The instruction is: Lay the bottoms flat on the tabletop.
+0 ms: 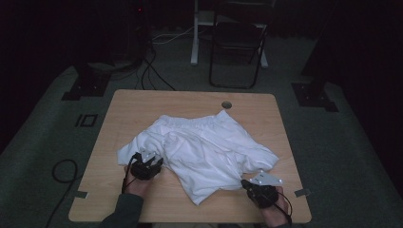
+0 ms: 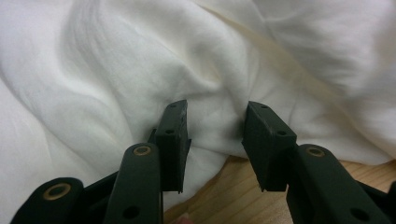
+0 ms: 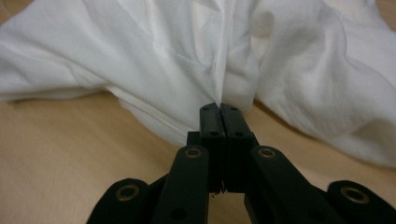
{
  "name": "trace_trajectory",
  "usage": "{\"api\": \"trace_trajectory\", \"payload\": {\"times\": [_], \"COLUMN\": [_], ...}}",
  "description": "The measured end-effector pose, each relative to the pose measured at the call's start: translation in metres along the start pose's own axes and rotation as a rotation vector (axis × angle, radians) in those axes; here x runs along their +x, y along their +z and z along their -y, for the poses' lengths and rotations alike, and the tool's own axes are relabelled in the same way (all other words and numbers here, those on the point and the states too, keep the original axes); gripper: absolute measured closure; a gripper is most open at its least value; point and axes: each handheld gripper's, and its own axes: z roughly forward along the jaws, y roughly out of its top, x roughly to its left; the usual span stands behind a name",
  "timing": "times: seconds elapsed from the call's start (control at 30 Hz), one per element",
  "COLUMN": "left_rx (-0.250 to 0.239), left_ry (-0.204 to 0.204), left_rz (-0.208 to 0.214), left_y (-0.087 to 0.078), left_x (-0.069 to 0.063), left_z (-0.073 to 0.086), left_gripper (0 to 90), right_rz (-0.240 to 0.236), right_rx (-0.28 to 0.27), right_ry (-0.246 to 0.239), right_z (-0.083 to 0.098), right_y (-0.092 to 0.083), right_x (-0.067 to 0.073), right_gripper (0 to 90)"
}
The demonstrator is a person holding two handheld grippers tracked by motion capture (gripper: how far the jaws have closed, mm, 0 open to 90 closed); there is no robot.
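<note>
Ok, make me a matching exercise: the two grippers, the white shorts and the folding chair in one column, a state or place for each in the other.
1. left gripper
2. right gripper
3. white shorts
4. folding chair

a. on the floor beyond the table
b. shut on a pinch of cloth
c. rumpled across the table top
d. jaws apart against the fabric

Pairs: 1-d, 2-b, 3-c, 4-a
</note>
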Motion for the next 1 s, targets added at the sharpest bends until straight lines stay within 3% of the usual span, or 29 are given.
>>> {"api": "trace_trajectory", "payload": {"times": [0.17,0.27,0.33,0.37,0.6,0.8,0.87,0.9,1.0], "left_rx": [0.012,0.015,0.014,0.002,-0.026,-0.062,-0.074,-0.083,-0.085], "left_ry": [-0.015,-0.019,-0.019,-0.025,-0.007,0.026,0.044,0.072,0.091], "left_rz": [0.006,0.008,0.005,0.0,0.0,0.027,0.05,0.064,0.079], "left_y": [-0.003,-0.009,-0.011,-0.02,-0.035,-0.045,-0.046,-0.045,-0.043], "left_x": [0.0,0.001,0.002,0.002,-0.002,-0.012,-0.017,-0.023,-0.029], "left_z": [-0.001,-0.002,-0.002,-0.005,-0.013,-0.025,-0.031,-0.036,-0.041], "left_gripper": [58.3,56.6,56.1,55.5,55.3,55.1,53.3,53.2,52.8], "right_rz": [-0.013,-0.039,-0.041,-0.041,0.008,0.05,0.062,0.062,0.064], "right_rx": [0.009,-0.005,-0.013,-0.052,-0.122,-0.151,-0.141,-0.135,-0.12], "right_ry": [-0.001,-0.011,-0.011,-0.005,0.03,0.061,0.081,0.087,0.095], "right_z": [0.004,0.002,0.001,-0.003,-0.017,-0.033,-0.037,-0.037,-0.037], "right_y": [-0.002,0.0,0.0,-0.003,-0.006,0.014,0.027,0.032,0.04], "right_x": [0.002,0.001,0.001,-0.003,-0.018,-0.035,-0.042,-0.043,-0.045], "right_gripper": [88.6,73.4,69.9,63.9,65.8,66.9,66.2,66.1,65.3]}}
